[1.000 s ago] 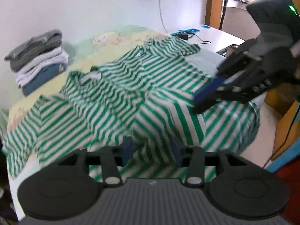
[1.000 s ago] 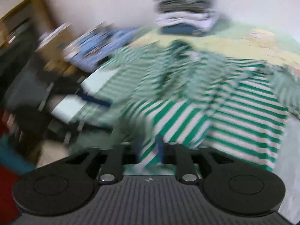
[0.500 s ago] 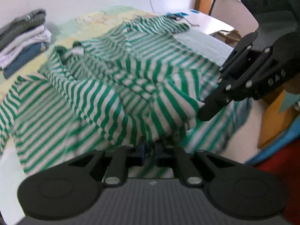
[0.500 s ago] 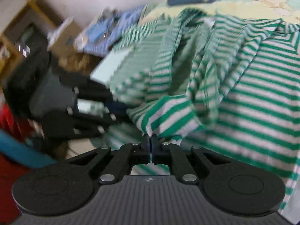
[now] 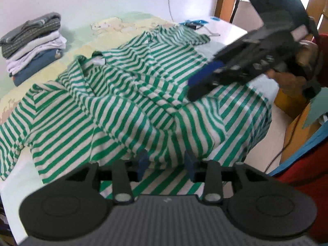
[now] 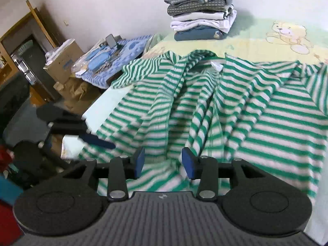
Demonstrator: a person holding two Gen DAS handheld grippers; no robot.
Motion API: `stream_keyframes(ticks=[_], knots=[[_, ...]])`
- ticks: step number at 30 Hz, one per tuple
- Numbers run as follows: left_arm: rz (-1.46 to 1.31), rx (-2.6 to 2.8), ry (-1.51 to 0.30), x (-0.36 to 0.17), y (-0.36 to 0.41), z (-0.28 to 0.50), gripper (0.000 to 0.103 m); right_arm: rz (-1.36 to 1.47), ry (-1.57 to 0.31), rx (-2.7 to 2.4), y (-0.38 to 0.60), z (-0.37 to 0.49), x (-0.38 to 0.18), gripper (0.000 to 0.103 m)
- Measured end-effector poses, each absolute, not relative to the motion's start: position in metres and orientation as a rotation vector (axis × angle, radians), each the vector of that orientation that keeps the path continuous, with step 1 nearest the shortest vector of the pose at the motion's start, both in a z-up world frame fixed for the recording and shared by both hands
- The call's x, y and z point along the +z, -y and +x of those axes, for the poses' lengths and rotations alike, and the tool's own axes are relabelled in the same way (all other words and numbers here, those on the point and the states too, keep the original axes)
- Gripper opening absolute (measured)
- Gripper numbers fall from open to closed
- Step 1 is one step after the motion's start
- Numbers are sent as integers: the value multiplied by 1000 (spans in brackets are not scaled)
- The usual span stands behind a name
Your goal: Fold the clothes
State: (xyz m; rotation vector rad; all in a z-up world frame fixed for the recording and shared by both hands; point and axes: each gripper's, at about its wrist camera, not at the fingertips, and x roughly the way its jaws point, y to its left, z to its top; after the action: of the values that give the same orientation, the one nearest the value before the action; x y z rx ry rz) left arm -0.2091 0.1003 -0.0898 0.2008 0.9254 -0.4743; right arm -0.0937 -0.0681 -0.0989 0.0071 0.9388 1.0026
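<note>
A green-and-white striped shirt (image 5: 131, 102) lies rumpled across the bed, its lower edge bunched toward me. My left gripper (image 5: 166, 164) is low over that near hem. Its jaws are opening, with a loose fold of cloth between the blue pads, which do not press on it. In the left wrist view my right gripper (image 5: 202, 82) hovers over the shirt's right side, held by a hand. The right wrist view shows the right gripper (image 6: 164, 161) with jaws opening over the striped shirt (image 6: 225, 106), not gripping it. The left gripper (image 6: 96, 140) is at the bed's left edge.
A stack of folded clothes (image 6: 203, 18) sits at the far end of the bed, on a sheet with a teddy-bear print (image 6: 287, 34). Left of the bed stand a cardboard box (image 6: 63, 61) and a cluttered blue cloth (image 6: 114, 51). A white table (image 5: 225, 28) is beyond the shirt.
Half a second ago both grippers were shut on lifted folds of the shirt's hem. Both have since let go, and the cloth has dropped back onto the bed.
</note>
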Motion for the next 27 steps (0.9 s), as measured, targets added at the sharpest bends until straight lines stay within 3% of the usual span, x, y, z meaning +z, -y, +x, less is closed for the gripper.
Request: stream_keyframes(ticks=[4,6,12,17,21,27], knots=[[205,-460,-938,-95,-100,-208,44,-6,-1127,1028,57,-76,-129,42],[206,-453,-937,-96,-102,-209,45,9,-1230,1043,61,-74,-135,5],[208,-429,-914,-92,-109,-209,47,149,-1172,1201,102,-108,-84,5],[214,-444,-882,-86,-103,-197,50,-27,-1256,1170,99,-142,-108,5],[264,-495,-861,-90,-84,-183,50,-9,-1282,1067,97,-141,-131,7],[407,-587,-897,-116,-46,-173,49,-85,-1236,1159,94,-147,-105,10]])
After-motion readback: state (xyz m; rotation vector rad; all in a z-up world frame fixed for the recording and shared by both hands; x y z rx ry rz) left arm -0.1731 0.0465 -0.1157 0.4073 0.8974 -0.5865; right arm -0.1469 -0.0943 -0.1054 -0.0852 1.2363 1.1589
